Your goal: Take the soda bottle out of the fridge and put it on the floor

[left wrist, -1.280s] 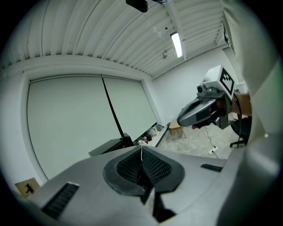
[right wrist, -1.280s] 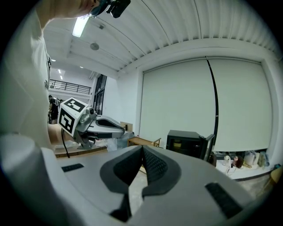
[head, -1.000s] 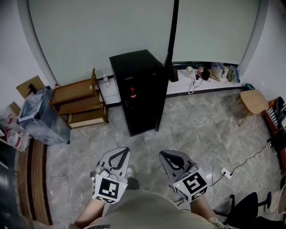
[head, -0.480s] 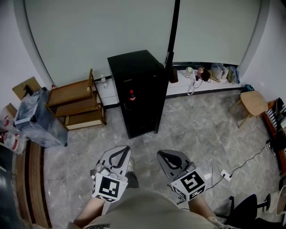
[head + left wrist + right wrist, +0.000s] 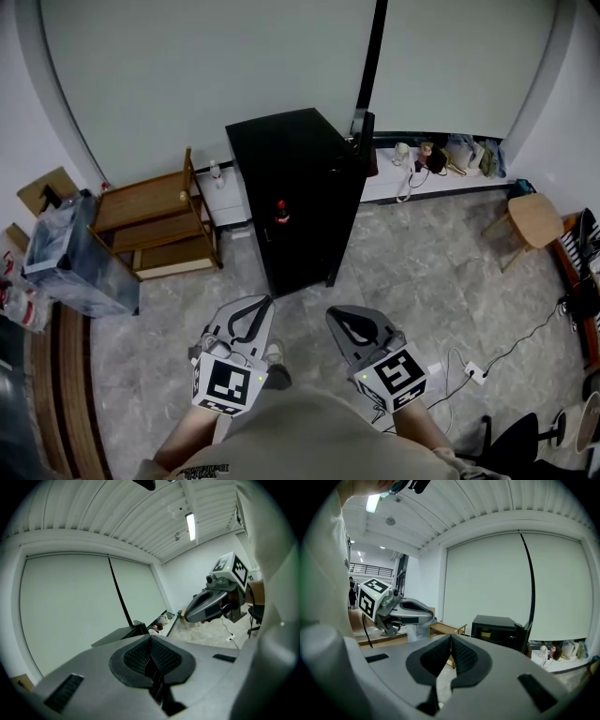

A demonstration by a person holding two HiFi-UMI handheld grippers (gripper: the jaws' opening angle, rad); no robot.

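Note:
A black mini fridge (image 5: pixel 298 178) stands on the stone floor against the pale wall, and its door (image 5: pixel 362 141) hangs open at its right side. Inside its front I see the soda bottle (image 5: pixel 279 212), dark with a red cap. My left gripper (image 5: pixel 265 304) and right gripper (image 5: pixel 335 316) are held side by side low in the head view, well short of the fridge. Both are shut with nothing between their pads. The right gripper view shows the fridge (image 5: pixel 497 629) ahead beyond its closed jaws, and the left gripper (image 5: pixel 401 612) beside it.
A wooden shelf (image 5: pixel 155 220) and a clear plastic bin (image 5: pixel 70 258) stand left of the fridge. A cluttered low ledge (image 5: pixel 431 155) runs along the wall at the right, with a wooden stool (image 5: pixel 534 216) nearby. A power strip (image 5: pixel 473 370) and cable lie at the right.
The fridge sits slightly nearer and lower in the head view, and the bottle shows more plainly. Both grippers have edged forward a little and stay shut.

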